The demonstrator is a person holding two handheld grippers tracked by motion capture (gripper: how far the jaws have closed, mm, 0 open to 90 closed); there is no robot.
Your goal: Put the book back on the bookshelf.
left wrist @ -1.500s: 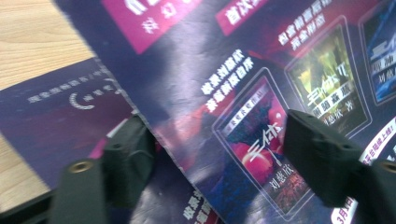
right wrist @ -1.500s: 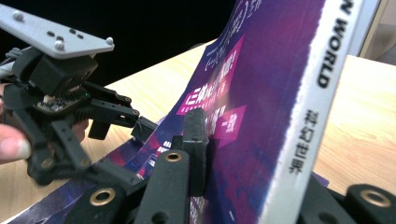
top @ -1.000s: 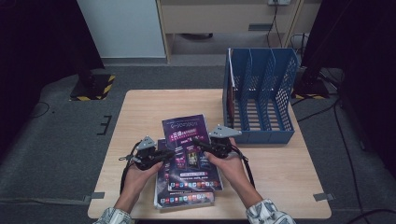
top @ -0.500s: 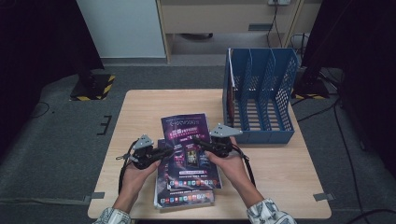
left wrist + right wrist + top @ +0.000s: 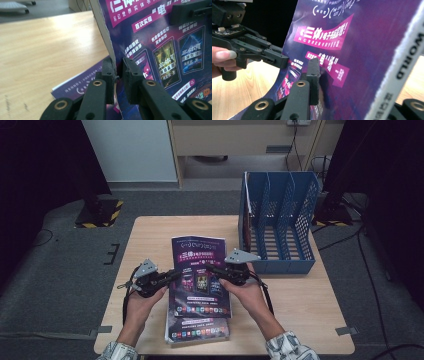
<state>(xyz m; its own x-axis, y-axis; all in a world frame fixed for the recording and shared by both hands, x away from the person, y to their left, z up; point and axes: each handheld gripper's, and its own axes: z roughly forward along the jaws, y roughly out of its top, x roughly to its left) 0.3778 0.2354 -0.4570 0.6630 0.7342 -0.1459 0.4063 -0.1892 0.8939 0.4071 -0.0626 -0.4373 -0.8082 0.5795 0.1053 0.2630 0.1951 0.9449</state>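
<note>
Left tongs point(image 5: 172, 275): clamped on the left edge of the upper magazine point(image 5: 199, 270); the left gripper view shows the two jaws pinching the edge of its pages, with very little gap between them.
Right tongs point(image 5: 212, 268): reaching onto the same magazine from its right side. In the right gripper view one jaw lies flat against the purple cover and the spine edge runs between the jaws, but the other jaw is mostly hidden (so I cannot tell for sure whether they have closed on it).
Magazine position: lifted off the surface point(image 5: 150, 235) and tilted up between the two hands, near the front middle of the table, with its top edge toward the blue file rack point(image 5: 280, 220).
Second magazine point(image 5: 197, 329): lying flat beneath, its lower part showing toward the person.
File rack: at the right rear of the surface, well apart from the tongs; something thin appears to stand in its leftmost slot.
Handling: probably light but floppy, with a glossy cover likely to slip; a one-sided hold would let it sag.
Where to hold: near the spine or deep on the edge, catching all pages rather than the cover alone.
</note>
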